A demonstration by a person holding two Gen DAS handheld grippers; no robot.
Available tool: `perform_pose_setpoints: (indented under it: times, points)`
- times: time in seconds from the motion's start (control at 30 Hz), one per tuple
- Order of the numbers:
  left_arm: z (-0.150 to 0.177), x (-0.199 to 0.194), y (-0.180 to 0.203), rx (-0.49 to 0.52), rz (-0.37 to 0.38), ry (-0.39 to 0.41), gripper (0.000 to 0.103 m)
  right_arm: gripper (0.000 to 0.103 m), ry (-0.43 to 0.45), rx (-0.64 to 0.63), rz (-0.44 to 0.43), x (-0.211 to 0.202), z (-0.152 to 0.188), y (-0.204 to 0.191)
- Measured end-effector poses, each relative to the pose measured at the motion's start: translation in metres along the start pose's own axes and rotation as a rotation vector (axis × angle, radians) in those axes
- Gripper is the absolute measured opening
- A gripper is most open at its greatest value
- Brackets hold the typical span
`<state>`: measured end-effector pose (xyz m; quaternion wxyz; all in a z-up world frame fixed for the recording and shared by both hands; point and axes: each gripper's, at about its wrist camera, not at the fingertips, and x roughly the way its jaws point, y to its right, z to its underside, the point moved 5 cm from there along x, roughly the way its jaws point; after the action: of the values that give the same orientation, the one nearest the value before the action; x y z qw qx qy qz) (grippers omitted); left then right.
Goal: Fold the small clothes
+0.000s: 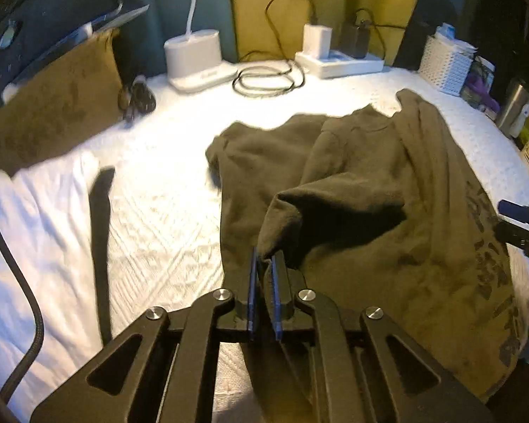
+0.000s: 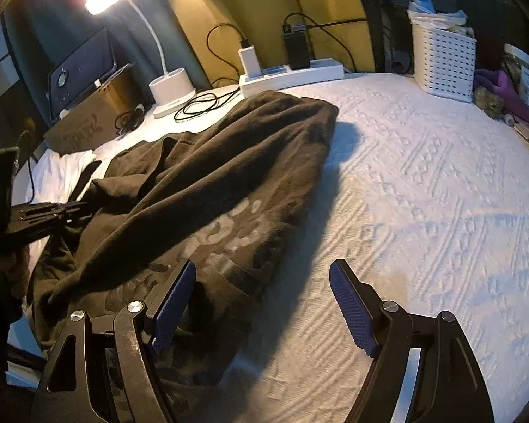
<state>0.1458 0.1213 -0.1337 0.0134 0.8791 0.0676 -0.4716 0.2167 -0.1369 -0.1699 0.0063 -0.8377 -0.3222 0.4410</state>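
Left wrist view shows the left hand-held gripper (image 1: 264, 264) clenched on a lifted fold of a dark olive sweatshirt (image 1: 388, 183), a sleeve end or hem corner by the look of it, pinched between the blue pads so the cloth can be carried across the body of the garment. The sweatshirt lies spread on a white quilted bed cover (image 1: 151, 211), one part already doubled over, its printed lettering running along the right side. In the right wrist view the right hand-held gripper (image 2: 262, 303) hangs released, jaws wide, over the near edge of the sweatshirt (image 2: 208, 183) where it meets the bed cover (image 2: 423, 194), probably placed to pin or take that edge. A desk lamp (image 2: 169, 91) and power strip (image 2: 292, 70) stand well apart at the back.
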Motion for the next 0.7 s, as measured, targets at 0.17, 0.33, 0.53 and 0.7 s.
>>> perform_pose_setpoints:
  times: [0.17, 0.33, 0.53, 0.7]
  points:
    - [-0.029, -0.015, 0.021, 0.118, 0.044, 0.112, 0.065, 0.080, -0.004, -0.014, 0.021, 0.004, -0.008, -0.006]
    - [-0.043, 0.011, 0.055, 0.307, 0.092, 0.045, 0.065, 0.080, 0.003, -0.012, 0.048, 0.003, -0.018, -0.004]
    - [-0.034, 0.031, 0.090, 0.501, 0.109, -0.006, 0.065, 0.080, 0.009, 0.014, 0.095, 0.000, -0.023, 0.010]
    - [-0.043, 0.049, 0.076, 0.424, 0.171, -0.020, 0.013, 0.080, -0.003, 0.033, 0.129, 0.002, -0.022, 0.019]
